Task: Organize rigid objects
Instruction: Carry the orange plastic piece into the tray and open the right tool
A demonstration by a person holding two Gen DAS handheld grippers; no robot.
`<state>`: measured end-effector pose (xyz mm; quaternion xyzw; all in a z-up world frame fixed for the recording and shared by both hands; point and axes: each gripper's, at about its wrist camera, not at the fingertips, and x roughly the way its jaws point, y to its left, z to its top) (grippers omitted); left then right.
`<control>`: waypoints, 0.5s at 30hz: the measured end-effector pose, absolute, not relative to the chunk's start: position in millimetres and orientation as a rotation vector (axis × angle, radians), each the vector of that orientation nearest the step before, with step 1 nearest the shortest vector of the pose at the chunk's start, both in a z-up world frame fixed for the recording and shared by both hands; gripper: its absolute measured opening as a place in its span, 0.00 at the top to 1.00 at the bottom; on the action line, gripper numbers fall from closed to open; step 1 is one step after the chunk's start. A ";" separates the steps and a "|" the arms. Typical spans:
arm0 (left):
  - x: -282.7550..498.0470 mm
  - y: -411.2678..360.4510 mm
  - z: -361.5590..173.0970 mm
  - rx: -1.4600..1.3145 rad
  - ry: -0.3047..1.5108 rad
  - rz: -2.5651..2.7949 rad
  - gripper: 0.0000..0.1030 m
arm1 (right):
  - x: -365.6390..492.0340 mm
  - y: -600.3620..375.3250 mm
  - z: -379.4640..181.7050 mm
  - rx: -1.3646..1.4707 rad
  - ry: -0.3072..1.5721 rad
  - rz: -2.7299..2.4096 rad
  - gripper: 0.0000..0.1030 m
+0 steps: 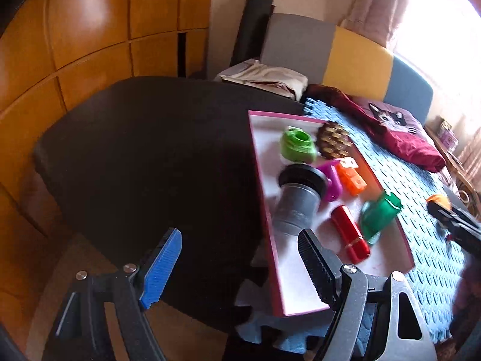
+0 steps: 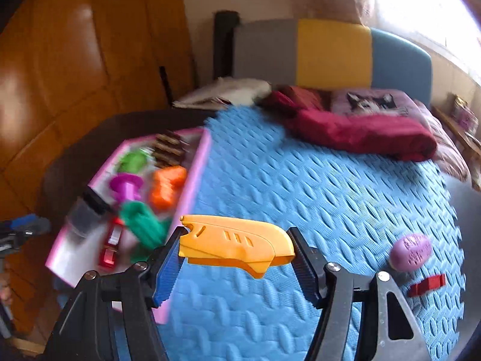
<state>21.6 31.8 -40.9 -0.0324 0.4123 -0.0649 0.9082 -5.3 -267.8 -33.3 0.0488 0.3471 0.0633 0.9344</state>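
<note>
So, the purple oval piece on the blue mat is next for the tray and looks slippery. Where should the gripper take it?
Probably across the narrow width of the purple oval piece, coming from above, with a pad on each long flank. It lies on the blue mat, lettered face up, rounded like a pebble, so its ends would likely slip. The red piece sits apart, nearer the camera, leaving both flanks free.

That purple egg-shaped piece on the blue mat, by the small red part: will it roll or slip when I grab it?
The purple egg-shaped piece looks rounded all over, so a nudge would probably roll it across the blue mat. Its raised lettering may give the pads some bite. It looks like hard plastic, likely light and stiff.
</note>
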 end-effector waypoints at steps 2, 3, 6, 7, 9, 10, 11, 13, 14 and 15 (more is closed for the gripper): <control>23.7 39.8 -41.6 -0.077 0.853 -0.114 0.22 | -6.8 -242.6 -20.9 0.061 0.684 0.209 0.34; 24.3 42.8 -42.0 -0.081 0.854 -0.107 0.22 | -6.2 -230.9 -17.5 0.043 0.681 0.246 0.34; 24.9 52.0 -42.7 -0.094 0.854 -0.088 0.22 | -6.1 -189.7 -13.2 -0.024 0.680 0.356 0.34; 25.4 55.1 -42.9 -0.099 0.855 -0.082 0.22 | -4.8 -176.0 -14.3 -0.043 0.689 0.396 0.34; 27.4 59.0 -43.4 -0.104 0.855 -0.075 0.22 | -0.4 -151.8 -18.4 -0.082 0.714 0.465 0.34; 27.9 60.6 -43.6 -0.107 0.855 -0.072 0.22 | 0.9 -139.4 -22.8 -0.111 0.730 0.493 0.34; 28.6 62.1 -43.9 -0.109 0.856 -0.070 0.22 | 3.4 -128.8 -28.0 -0.141 0.745 0.511 0.34; 28.7 64.1 -44.3 -0.116 0.855 -0.066 0.22 | 15.4 -110.3 -42.2 -0.184 0.795 0.535 0.34; 28.9 64.6 -44.6 -0.117 0.855 -0.066 0.22 | 21.0 -105.7 -49.7 -0.189 0.821 0.545 0.34; 29.1 65.1 -45.3 -0.118 0.856 -0.065 0.22 | 26.4 -101.2 -56.9 -0.192 0.843 0.548 0.34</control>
